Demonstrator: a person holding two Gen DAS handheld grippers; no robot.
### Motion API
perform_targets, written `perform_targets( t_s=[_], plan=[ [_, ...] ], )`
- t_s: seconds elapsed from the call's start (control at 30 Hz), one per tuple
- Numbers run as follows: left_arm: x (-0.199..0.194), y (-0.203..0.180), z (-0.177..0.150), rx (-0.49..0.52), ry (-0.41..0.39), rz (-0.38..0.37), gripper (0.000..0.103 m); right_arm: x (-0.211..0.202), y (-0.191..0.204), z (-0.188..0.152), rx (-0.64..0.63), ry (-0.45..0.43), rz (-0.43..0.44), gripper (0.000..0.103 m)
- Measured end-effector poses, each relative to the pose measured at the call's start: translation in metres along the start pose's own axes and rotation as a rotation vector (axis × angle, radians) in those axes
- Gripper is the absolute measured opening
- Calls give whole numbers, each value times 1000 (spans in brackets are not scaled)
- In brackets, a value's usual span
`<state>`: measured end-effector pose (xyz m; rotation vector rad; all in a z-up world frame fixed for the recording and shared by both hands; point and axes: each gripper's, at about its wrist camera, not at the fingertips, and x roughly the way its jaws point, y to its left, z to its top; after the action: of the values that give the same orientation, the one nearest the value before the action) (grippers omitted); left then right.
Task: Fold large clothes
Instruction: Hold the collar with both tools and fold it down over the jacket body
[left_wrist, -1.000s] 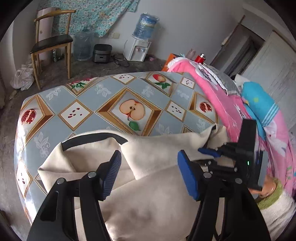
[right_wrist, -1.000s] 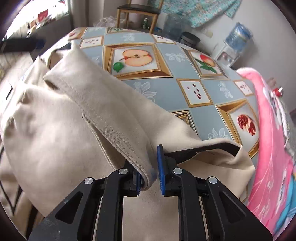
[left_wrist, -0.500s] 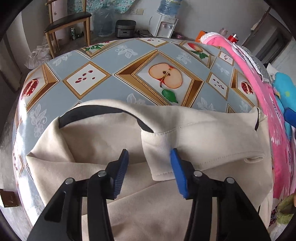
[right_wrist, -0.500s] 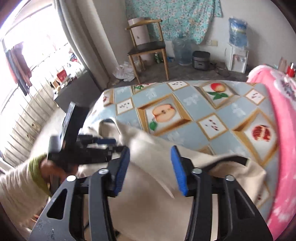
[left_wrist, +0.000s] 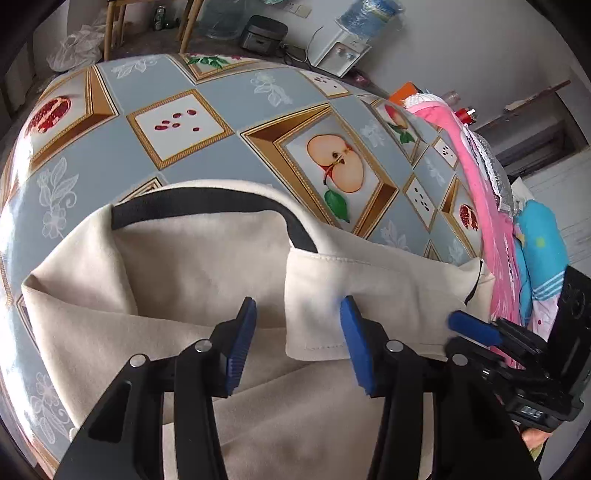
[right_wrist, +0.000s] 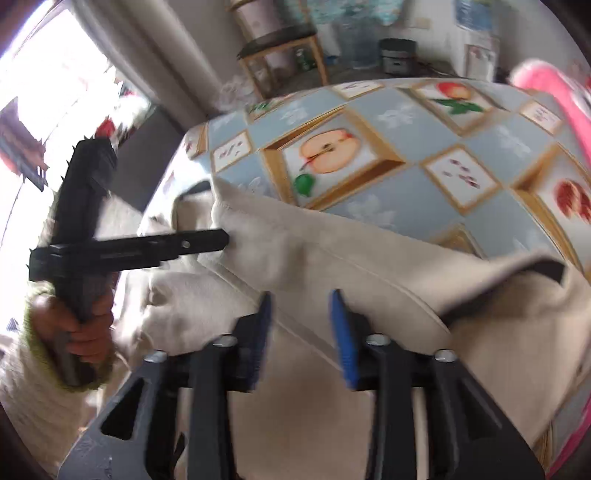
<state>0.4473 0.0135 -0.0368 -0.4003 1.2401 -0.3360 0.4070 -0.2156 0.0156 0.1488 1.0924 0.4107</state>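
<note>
Cream garment (left_wrist: 207, 266) with black neckline trim lies on the fruit-print tablecloth (left_wrist: 192, 96), one sleeve (left_wrist: 369, 291) folded across the body. Left gripper (left_wrist: 297, 341) has its blue pads spread wide, straddling the sleeve cuff edge, gripping nothing. Right gripper (right_wrist: 301, 330) is also parted, over the folded sleeve hem, holding nothing. Right view is blurred. Pink bedding (left_wrist: 484, 206) is piled along the table's right side.

One cream garment (left_wrist: 207, 280) lies on one fruit-patterned tablecloth (left_wrist: 229, 99), with two grippers over it. At twelve o'clock stand one water dispenser (left_wrist: 338, 50) and one rice cooker (left_wrist: 264, 35). One wooden chair (right_wrist: 280, 48) stands at twelve o'clock in the right wrist view.
</note>
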Motion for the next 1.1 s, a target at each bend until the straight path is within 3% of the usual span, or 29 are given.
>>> perform_targets(
  t_s=[0.03,0.17,0.37,0.43,0.5,0.57,0.6,0.7,0.87,1.03,1.1],
  plan=[
    [-1,-1,0,-2,-15,-2,46,-12,-13,-4,64,-18,16,56],
    [1,-4,-3,11,-9,-6,28,-28,-73,-18,366,-3,96,63],
    [-5,-15,-11,87,-47,34,17,5,-86,-24,484,132,204,62],
    [-6,-19,-14,122,-52,50,14,11,-85,-25,506,149,220,52],
    [-7,-24,-16,157,-61,68,12,15,-81,-27,523,156,243,32],
    [-6,-29,-16,193,-79,98,11,17,-77,-22,493,145,207,17],
    [-5,-31,-15,205,-88,112,10,16,-74,-16,463,127,181,14],
    [1,-40,-6,232,-136,163,10,11,-65,8,333,55,28,13],
    [16,-57,4,294,-161,243,8,20,-53,38,179,4,-150,12],
    [10,-56,-13,399,-140,253,8,23,-53,17,-30,61,-159,12],
    [13,-55,-19,431,-126,262,8,23,-57,9,-50,68,-126,13]
  ],
)
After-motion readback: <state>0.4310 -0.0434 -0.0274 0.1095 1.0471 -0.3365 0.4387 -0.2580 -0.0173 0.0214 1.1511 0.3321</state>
